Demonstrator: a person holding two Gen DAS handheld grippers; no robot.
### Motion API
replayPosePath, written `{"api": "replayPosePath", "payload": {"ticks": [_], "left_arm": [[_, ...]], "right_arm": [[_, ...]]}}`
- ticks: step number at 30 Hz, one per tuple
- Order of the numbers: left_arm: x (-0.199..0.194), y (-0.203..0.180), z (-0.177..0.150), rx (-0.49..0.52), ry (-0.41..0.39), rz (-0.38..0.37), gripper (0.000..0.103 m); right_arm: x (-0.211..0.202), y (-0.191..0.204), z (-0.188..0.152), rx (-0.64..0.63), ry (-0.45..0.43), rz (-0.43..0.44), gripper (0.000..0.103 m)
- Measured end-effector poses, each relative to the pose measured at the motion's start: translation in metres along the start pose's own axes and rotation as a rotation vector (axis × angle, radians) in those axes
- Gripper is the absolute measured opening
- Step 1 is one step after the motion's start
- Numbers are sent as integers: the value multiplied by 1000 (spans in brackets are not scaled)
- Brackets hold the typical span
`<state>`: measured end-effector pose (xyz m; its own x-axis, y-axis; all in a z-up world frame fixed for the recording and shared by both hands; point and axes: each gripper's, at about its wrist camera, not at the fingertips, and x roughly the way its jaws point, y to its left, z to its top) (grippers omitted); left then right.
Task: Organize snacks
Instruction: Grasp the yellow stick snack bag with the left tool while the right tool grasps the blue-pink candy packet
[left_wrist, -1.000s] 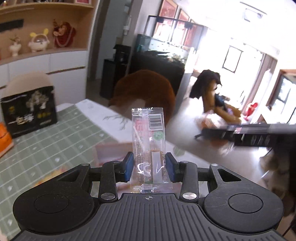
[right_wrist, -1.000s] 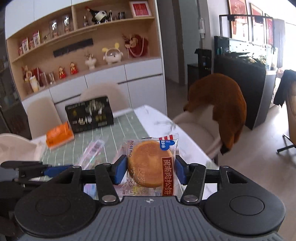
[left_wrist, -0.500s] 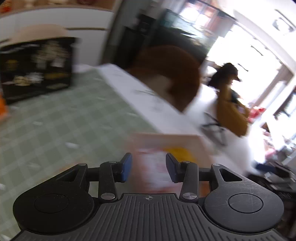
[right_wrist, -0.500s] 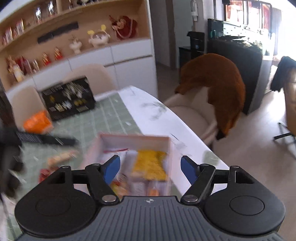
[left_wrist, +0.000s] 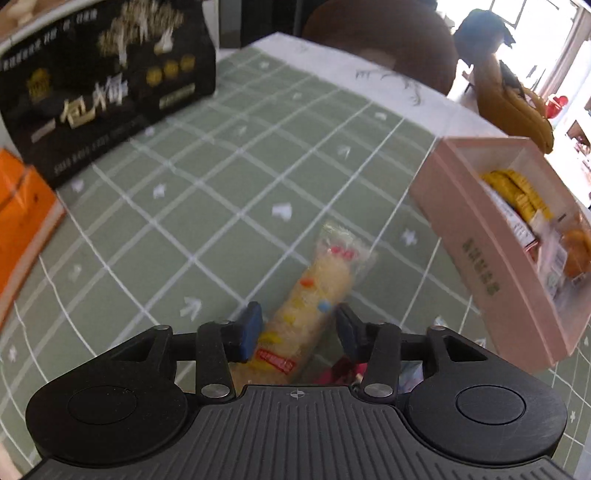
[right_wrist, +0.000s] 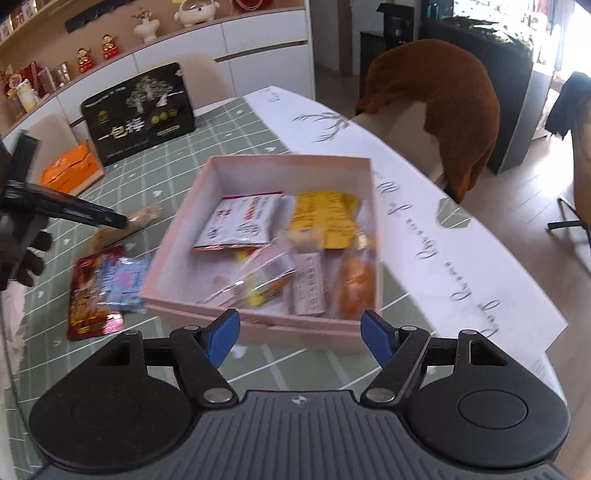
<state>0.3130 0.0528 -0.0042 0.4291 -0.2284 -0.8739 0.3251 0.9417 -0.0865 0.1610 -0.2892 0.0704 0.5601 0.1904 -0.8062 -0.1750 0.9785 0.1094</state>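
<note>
A pink box on the green checked tablecloth holds several snack packets, among them a round pastry and a yellow packet. The box also shows in the left wrist view. My right gripper is open and empty just in front of the box. My left gripper is open, its jaws on either side of a long pale rice-cracker packet lying on the cloth; it also shows in the right wrist view, with the left gripper's finger at it.
A red packet and a blue packet lie left of the box. A black gift box and an orange box stand at the back. A chair with a brown coat is beyond the table edge.
Both grippers opened and let go of their packets, which now lie in the pink box. My left gripper swung down to the long cracker packet on the cloth.
</note>
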Motion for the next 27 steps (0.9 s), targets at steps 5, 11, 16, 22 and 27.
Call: {"api": "replayPosePath", "payload": {"ticks": [5,11,16,22,27], "left_arm": [[-13,4,-27,-132,-52,-15,36],[-55,4,-70,-307,-106,-107,33],[-91,-3,-124,-413,-129,-100,33],[-117,-16,-184,-470,-153,-73,33],[-125,-30,-213,-453,-150,-63,33]], "right_arm": [[5,30,-13,-29,36,15,73],[18,69,-30,-17,91,104,73],[31,106,-36,23,100,155,73],[65,132,-14,268,113,100,75],[97,150,-1,494,126,101,75]]}}
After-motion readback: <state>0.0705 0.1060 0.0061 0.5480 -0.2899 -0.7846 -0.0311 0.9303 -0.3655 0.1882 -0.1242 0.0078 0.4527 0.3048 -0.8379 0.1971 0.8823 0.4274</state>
